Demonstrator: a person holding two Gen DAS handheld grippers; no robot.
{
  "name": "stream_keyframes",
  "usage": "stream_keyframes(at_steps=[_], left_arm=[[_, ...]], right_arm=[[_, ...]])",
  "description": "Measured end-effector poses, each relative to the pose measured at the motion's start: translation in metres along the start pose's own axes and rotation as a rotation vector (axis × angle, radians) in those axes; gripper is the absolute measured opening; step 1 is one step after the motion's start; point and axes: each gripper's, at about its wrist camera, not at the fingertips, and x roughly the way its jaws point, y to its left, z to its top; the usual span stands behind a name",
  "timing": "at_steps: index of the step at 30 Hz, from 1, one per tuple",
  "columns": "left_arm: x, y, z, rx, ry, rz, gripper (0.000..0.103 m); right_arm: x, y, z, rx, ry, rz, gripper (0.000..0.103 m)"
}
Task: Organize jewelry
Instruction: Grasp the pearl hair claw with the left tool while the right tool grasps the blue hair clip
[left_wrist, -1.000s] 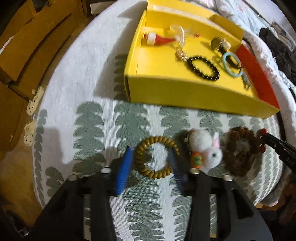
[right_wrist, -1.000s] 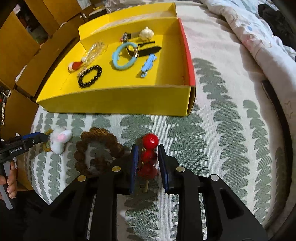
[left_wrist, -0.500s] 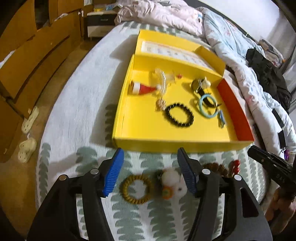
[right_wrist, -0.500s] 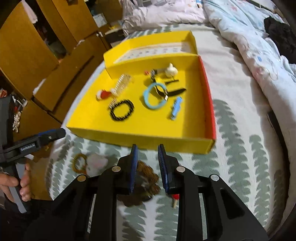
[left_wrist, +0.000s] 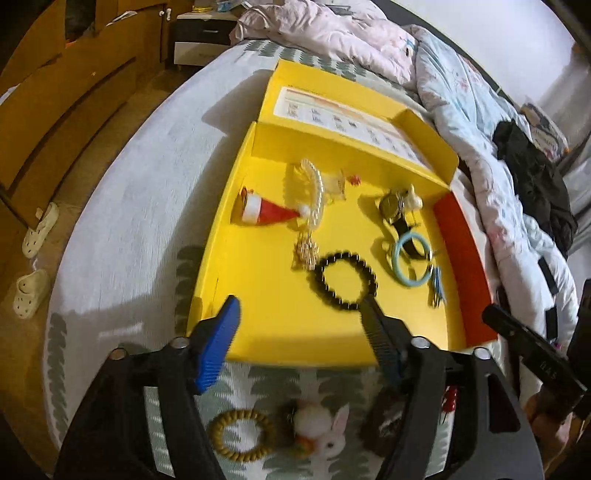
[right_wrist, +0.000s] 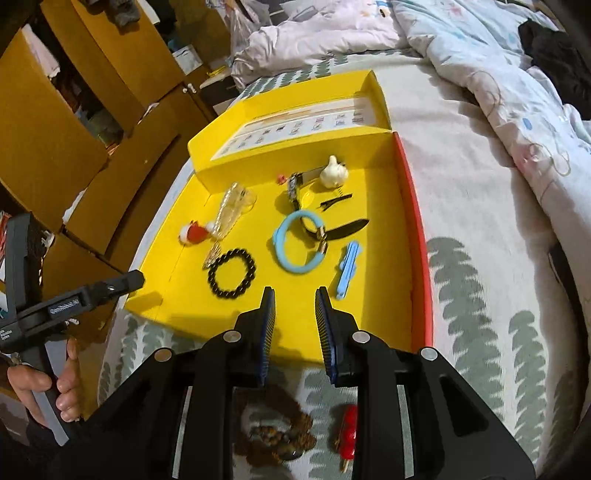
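Note:
A yellow box (left_wrist: 258, 332) (right_wrist: 173, 295) lies open on the bed and holds a black bead bracelet (left_wrist: 345, 278) (right_wrist: 232, 273), a light blue ring (left_wrist: 410, 262) (right_wrist: 297, 243), a red Santa hat (left_wrist: 266, 210), a pearl string (left_wrist: 314, 192), a watch (left_wrist: 397, 208) and a blue clip (right_wrist: 348, 273). On the bedspread in front lie a tan bead bracelet (left_wrist: 242, 434), a white bunny charm (left_wrist: 325, 428), a brown bead bracelet (right_wrist: 275, 432) and a red berry pin (right_wrist: 349, 430). My left gripper (left_wrist: 299, 317) is open and empty above the box's front wall. My right gripper (right_wrist: 293, 301) is open and empty, raised above the brown bracelet and red pin.
A rumpled duvet (right_wrist: 498, 85) and dark clothing (left_wrist: 532, 177) lie at the right. Wooden cabinets (right_wrist: 55, 122) stand at the left, with slippers (left_wrist: 31, 291) on the floor. The leaf-patterned bedspread (right_wrist: 480, 288) runs to the right of the box.
Both grippers have risen and pulled back from the loose jewelry. The right gripper has let go of the red berry pin, which now lies on the bedspread. The left stayed open.

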Motion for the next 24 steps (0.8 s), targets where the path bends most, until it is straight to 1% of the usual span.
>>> stream_keyframes(at_steps=[2, 7, 9, 11, 13, 19, 22, 24], left_arm=[[0.004, 0.002, 0.004, -0.012, -0.006, -0.002, 0.074], [0.018, 0.003, 0.015, -0.001, 0.013, 0.019, 0.075], [0.023, 0.004, 0.021, -0.001, 0.021, 0.012, 0.076], [0.027, 0.006, 0.028, -0.009, 0.023, 0.001, 0.081], [0.030, 0.009, 0.033, -0.022, 0.022, -0.008, 0.083], [0.042, 0.016, 0.048, -0.036, 0.036, -0.035, 0.085], [0.051, 0.019, 0.053, -0.036, 0.054, -0.043, 0.085], [0.058, 0.018, 0.058, -0.029, 0.079, -0.063, 0.085]], right_arm=[[0.006, -0.006, 0.004, 0.010, 0.005, -0.010, 0.027], [0.027, -0.015, 0.010, 0.009, 0.041, -0.062, 0.027], [0.035, -0.015, 0.012, 0.004, 0.054, -0.071, 0.028], [0.044, -0.015, 0.013, -0.001, 0.068, -0.076, 0.028], [0.049, -0.015, 0.014, -0.005, 0.075, -0.085, 0.028], [0.061, -0.009, 0.016, -0.057, 0.086, -0.142, 0.028], [0.066, -0.010, 0.016, -0.067, 0.097, -0.163, 0.028], [0.068, -0.010, 0.018, -0.071, 0.103, -0.163, 0.028]])
